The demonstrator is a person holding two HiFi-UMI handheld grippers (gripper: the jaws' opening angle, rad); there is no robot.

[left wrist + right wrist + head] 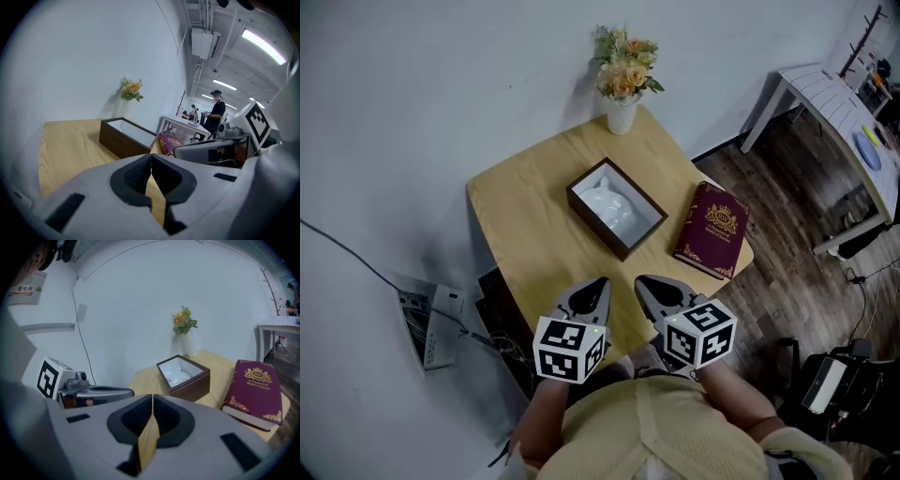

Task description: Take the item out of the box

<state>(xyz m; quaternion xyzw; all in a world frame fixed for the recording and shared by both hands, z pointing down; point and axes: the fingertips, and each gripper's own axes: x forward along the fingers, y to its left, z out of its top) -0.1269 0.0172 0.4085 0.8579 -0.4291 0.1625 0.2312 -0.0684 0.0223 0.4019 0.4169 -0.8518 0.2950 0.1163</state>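
Observation:
A dark brown open box [623,246] with a white lining sits mid-table, and a white item [614,202] lies inside it. The right gripper view shows the box [194,386] and the item [180,376] ahead of the jaws. From the left gripper view only the box's side wall [119,140] and lining show. My left gripper [599,282] hovers over the table's near edge, shut with nothing in it [150,157]. Beside it my right gripper [641,281] is also shut and empty [152,397]. Both stand short of the box.
A maroon book [712,230] lies to the right of the box. A white vase of flowers [622,111] stands at the table's far corner by the wall. A white table [834,103] stands far right. Cables and a device [431,323] lie on the floor left.

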